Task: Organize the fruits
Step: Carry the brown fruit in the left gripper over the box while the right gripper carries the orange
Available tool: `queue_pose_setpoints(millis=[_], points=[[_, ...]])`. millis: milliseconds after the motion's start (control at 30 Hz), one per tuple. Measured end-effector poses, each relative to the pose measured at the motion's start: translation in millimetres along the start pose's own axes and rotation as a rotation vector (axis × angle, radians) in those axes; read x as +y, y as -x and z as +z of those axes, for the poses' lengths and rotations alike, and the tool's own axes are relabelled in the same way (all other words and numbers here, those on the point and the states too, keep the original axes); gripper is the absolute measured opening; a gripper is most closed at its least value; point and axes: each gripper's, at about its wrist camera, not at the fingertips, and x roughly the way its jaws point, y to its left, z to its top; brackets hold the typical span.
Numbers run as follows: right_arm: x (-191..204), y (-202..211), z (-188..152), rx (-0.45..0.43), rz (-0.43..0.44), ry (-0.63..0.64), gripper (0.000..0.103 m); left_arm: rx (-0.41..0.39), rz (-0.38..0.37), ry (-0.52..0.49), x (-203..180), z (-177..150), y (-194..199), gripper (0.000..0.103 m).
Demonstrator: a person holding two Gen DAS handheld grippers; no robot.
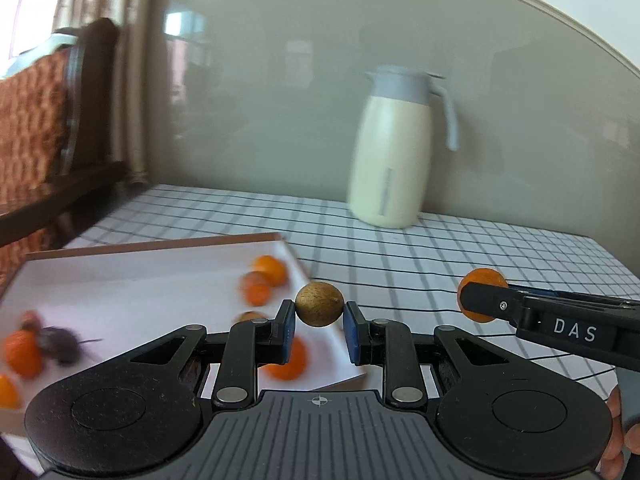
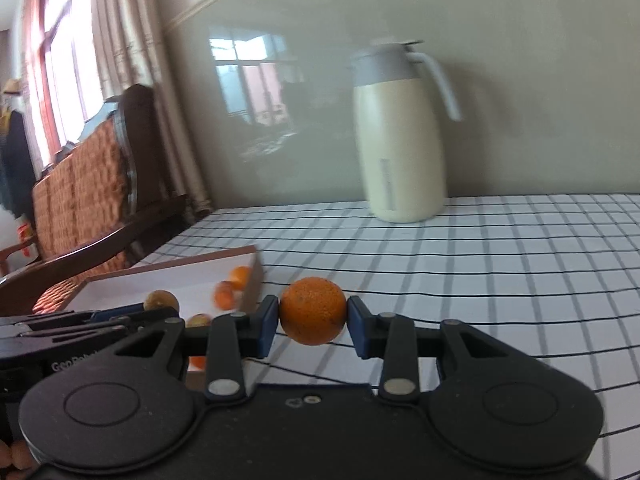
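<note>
My left gripper is shut on a small round brown fruit and holds it in the air above the right corner of a shallow white box. The box holds several small oranges and a dark fruit. My right gripper is shut on a small orange and holds it above the checked tablecloth, to the right of the box. The right gripper with its orange also shows in the left wrist view. The left gripper's brown fruit shows in the right wrist view.
A cream thermos jug with a grey lid stands at the back of the table against the wall; it also shows in the right wrist view. A wooden chair with a woven orange cushion stands to the left of the table.
</note>
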Motion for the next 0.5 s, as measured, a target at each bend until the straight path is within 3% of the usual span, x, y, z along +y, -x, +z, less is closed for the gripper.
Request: queue_pose_setpoints(millis=[267,500], points=[[45,-10,-6,-0.037,0.101,0.049,0.029,-0.038,0.116,0.085,54,-7,26,0.026],[72,-13,-3,-0.08,0.162,0.089,0.029,-0.061,0.176,0.135,79,-7,29,0.026]])
